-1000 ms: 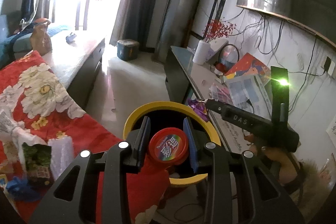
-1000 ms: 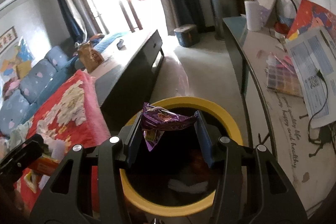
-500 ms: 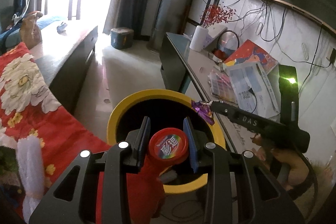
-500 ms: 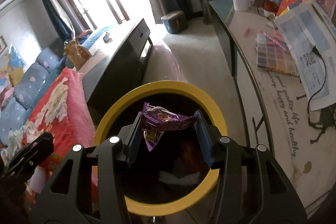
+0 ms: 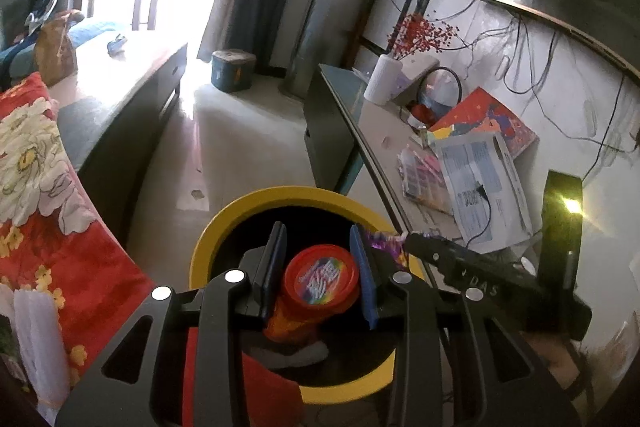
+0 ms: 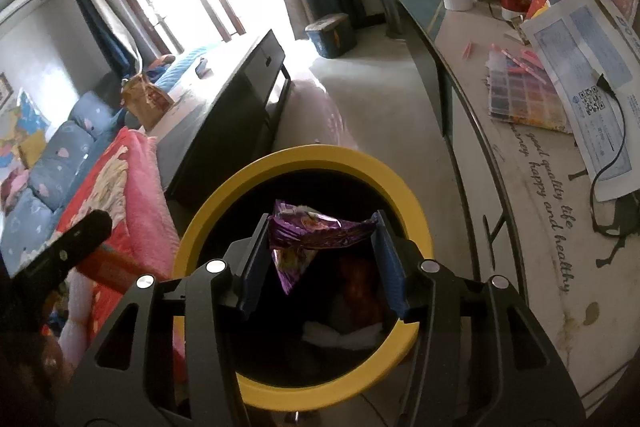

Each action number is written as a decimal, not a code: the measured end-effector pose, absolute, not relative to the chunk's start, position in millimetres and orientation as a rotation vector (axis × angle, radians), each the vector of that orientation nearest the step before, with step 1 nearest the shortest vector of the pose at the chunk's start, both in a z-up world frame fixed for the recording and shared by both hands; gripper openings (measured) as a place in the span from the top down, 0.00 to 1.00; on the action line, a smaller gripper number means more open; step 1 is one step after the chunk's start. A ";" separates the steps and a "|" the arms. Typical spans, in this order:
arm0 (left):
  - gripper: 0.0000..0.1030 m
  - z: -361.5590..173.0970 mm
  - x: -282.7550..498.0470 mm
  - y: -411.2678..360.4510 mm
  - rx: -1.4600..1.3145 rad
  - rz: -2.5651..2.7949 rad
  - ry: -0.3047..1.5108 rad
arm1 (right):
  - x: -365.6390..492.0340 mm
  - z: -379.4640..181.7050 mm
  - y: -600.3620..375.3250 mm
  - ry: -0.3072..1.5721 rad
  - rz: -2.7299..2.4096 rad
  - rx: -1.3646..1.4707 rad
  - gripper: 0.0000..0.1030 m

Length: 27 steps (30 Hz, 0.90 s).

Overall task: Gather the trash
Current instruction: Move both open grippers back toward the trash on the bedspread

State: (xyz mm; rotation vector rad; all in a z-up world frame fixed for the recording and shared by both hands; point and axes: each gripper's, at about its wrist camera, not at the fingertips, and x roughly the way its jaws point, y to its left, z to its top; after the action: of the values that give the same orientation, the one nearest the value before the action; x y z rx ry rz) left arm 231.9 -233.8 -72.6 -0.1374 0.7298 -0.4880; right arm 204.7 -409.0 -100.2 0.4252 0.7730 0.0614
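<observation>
A black bin with a yellow rim (image 5: 208,247) (image 6: 224,195) stands on the floor under both grippers. My left gripper (image 5: 317,229) hangs over its mouth. Its jaws are opening, and the red-capped orange container (image 5: 320,277) sits loose between the pads, with a gap on the left. My right gripper (image 6: 322,217) is also over the bin. A crumpled purple wrapper (image 6: 316,231) is still stretched between its pads, though those jaws are starting to open. White and orange trash lies inside the bin. In the left wrist view the right gripper's finger (image 5: 440,255) and the wrapper (image 5: 384,241) show at the rim.
A red floral blanket (image 5: 32,187) lies left of the bin, with a dark low table (image 5: 132,107) behind it. To the right a long desk (image 6: 520,167) carries papers, a cable and a white vase. A blue box (image 5: 232,71) stands on the floor farther back.
Both grippers have sunk closer to the bin, which now fills more of each view. The left jaws have widened around the red-capped container. The purple wrapper is still between the right pads.
</observation>
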 end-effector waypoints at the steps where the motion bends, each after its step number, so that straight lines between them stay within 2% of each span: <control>1: 0.53 -71.8 232.1 -231.6 -0.143 -0.486 0.731 | 204.0 -99.8 -408.3 0.771 0.059 0.422 0.52; 2: 0.45 -70.7 231.7 -228.9 -0.148 -0.483 0.729 | 203.6 -99.4 -407.5 0.769 0.059 0.420 0.50; 5: 0.33 -67.7 229.5 -220.0 -0.165 -0.480 0.727 | 203.0 -97.2 -405.2 0.763 0.062 0.412 0.49; 11: 0.19 -60.1 217.6 -203.6 -0.163 -0.433 0.717 | 196.8 -81.4 -399.0 0.720 0.067 0.397 0.44; 15: 0.18 -53.6 207.2 -192.1 -0.141 -0.391 0.714 | 190.5 -68.6 -388.0 0.691 0.096 0.378 0.42; 17: 0.11 -51.2 201.9 -185.0 -0.141 -0.376 0.710 | 187.3 -61.0 -382.2 0.674 0.109 0.368 0.41; 27: 0.10 -29.2 177.2 -144.5 -0.157 -0.282 0.647 | 172.0 -31.3 -353.6 0.611 0.172 0.332 0.37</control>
State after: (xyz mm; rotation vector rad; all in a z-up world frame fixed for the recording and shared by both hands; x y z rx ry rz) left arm 177.2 -144.5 -29.2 -0.1569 0.6474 -0.2823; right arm 172.0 -353.6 -31.3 0.3319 0.6106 0.1719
